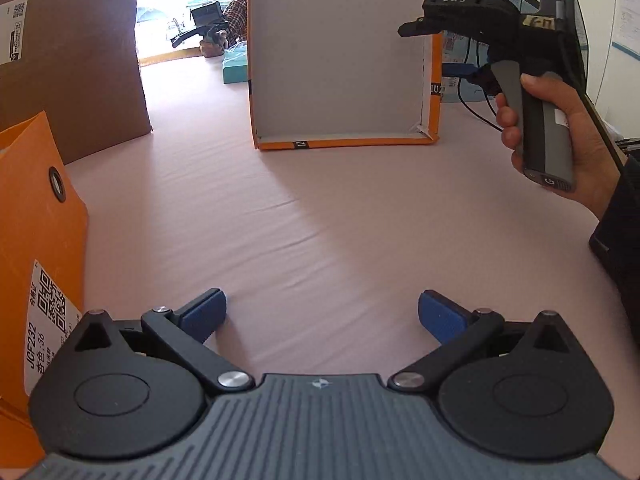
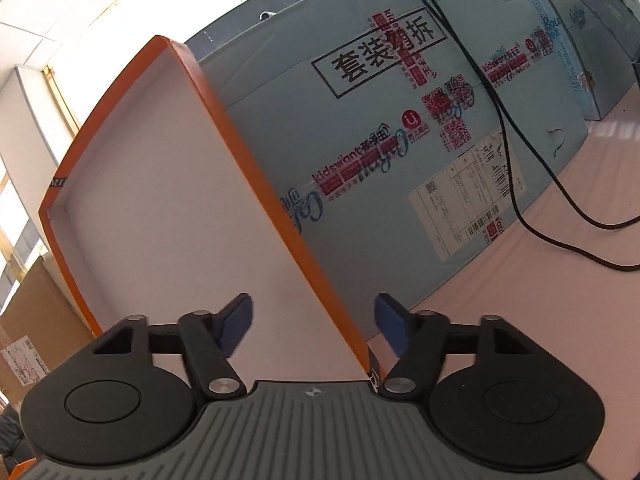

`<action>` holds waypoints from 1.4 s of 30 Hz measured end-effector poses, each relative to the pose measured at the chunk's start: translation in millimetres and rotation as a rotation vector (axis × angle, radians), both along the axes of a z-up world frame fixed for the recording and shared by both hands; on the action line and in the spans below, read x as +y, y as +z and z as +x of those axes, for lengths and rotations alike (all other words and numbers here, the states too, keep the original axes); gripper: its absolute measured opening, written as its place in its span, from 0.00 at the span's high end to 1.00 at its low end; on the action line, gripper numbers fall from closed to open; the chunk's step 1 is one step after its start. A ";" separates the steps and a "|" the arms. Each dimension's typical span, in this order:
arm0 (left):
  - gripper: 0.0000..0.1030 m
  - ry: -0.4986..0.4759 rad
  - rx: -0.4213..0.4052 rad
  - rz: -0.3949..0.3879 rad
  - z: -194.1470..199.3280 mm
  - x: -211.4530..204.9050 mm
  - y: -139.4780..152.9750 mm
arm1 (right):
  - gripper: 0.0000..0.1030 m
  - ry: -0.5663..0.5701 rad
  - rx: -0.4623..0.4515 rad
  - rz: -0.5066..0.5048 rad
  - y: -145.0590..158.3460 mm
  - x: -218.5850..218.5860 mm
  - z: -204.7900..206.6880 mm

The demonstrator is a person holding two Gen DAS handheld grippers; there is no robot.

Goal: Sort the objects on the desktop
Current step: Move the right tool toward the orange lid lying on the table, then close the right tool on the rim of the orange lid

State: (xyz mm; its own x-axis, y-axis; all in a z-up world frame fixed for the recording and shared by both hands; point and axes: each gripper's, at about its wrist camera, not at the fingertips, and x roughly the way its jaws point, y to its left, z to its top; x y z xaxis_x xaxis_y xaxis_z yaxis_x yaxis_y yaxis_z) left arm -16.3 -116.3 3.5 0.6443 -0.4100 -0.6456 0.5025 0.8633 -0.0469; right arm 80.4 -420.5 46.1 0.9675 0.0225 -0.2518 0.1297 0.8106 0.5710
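Right gripper (image 2: 314, 326) agape, astride lid edge (image 2: 280, 200)

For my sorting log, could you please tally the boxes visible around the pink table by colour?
Orange: 2, the open lid standing on edge and the labelled box at the left.
Brown: 1, the cardboard box.
Light blue: 1, the big printed carton.
Teal: 1, the small box far back.
Total: 5

Daylight floods in through the blown-out white window opening (image 1: 180, 4) far ahead-left of the fingers. Soft shadows spread over the pale pink cloth tabletop (image 1: 320, 220) between them. Fisheye bending curves the large light-blue printed carton (image 2: 400, 140), edges darkening.
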 end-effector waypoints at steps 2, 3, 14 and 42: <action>0.00 0.000 0.000 -0.001 -1.7 2.7 0.0 | 0.83 -0.011 -0.007 -0.039 1.0 5.2 0.1; 0.00 0.001 -0.001 -0.002 -2.5 4.0 0.0 | 0.90 -0.019 -0.017 -0.060 2.4 7.5 -2.5; 0.00 0.054 -0.030 -0.042 -15.4 27.0 8.0 | 0.89 -0.044 -0.193 -0.411 64.7 51.7 -103.1; 0.00 0.137 0.010 -0.107 -100.1 145.5 7.6 | 0.37 0.490 0.301 -0.529 1.1 235.8 -152.2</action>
State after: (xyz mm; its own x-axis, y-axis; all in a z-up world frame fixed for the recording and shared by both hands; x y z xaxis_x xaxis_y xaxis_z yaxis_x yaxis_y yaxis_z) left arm -116.4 29.3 11.1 0.6929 -0.3854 -0.6094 0.3794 0.9136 -0.1463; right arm -71.8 -184.7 47.1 0.7667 0.2337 -0.5980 -0.2258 0.9701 0.0896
